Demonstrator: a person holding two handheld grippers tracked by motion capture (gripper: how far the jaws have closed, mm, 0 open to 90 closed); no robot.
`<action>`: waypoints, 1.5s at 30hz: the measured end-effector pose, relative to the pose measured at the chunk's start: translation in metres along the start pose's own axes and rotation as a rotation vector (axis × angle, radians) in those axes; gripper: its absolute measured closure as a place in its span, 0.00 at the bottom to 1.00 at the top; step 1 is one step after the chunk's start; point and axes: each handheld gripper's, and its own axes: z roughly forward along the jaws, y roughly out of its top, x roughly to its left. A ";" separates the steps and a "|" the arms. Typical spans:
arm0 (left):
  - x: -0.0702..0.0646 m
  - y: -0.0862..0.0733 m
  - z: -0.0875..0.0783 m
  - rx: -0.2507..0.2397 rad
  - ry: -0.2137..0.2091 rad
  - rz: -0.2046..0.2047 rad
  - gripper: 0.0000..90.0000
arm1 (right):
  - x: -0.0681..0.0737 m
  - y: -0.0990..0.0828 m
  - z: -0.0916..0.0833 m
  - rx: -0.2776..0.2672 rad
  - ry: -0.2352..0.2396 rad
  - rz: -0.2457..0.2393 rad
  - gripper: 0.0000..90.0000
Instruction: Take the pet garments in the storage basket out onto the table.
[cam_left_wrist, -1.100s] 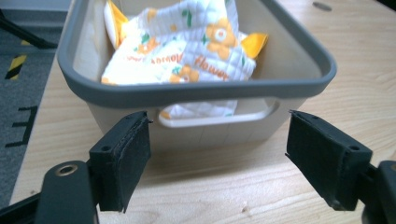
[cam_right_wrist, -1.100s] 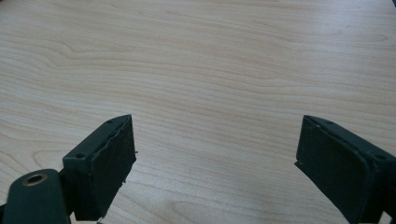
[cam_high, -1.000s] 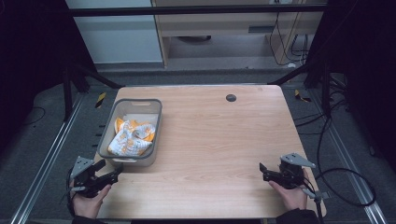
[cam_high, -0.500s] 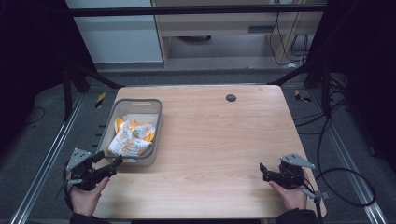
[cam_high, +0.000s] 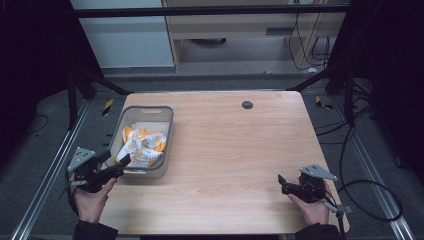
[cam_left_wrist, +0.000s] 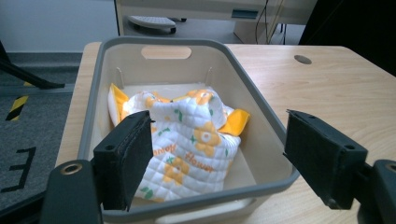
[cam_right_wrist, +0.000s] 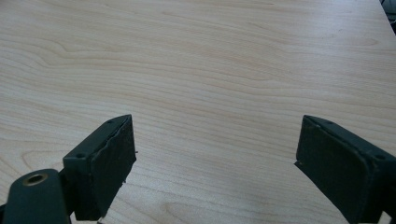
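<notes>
A grey plastic bin (cam_high: 168, 131) stands at the table's left side and holds a crumpled white quilted cloth with orange flowers (cam_high: 141, 148). My left gripper (cam_high: 116, 166) is open just before the bin's near rim, pointing at it. In the left gripper view the bin (cam_left_wrist: 261, 109) lies ahead and the cloth (cam_left_wrist: 191, 144) sits between the wide-apart jaws of that gripper (cam_left_wrist: 229, 163). My right gripper (cam_high: 282, 184) is open at the front right of the table, over bare wood. Nothing lies between the jaws in the right gripper view (cam_right_wrist: 215, 163).
A light wooden table (cam_high: 235, 145) has a small dark round hole (cam_high: 247, 104) near its far edge. Metal frame rails and black cables run along the floor on both sides. A cabinet and shelves stand beyond the table.
My left gripper has risen and moved forward toward the bin's near rim. The right gripper has stayed still.
</notes>
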 end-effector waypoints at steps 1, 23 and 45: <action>0.001 0.002 0.001 -0.001 0.001 -0.002 0.26 | 0.000 0.000 0.000 0.000 0.000 -0.001 0.13; 0.011 0.023 0.031 0.107 0.007 0.032 0.25 | 0.001 -0.001 0.003 0.020 0.006 -0.006 0.13; 0.010 0.038 0.058 0.243 0.007 0.105 0.26 | 0.002 -0.002 0.004 0.032 0.025 -0.010 0.14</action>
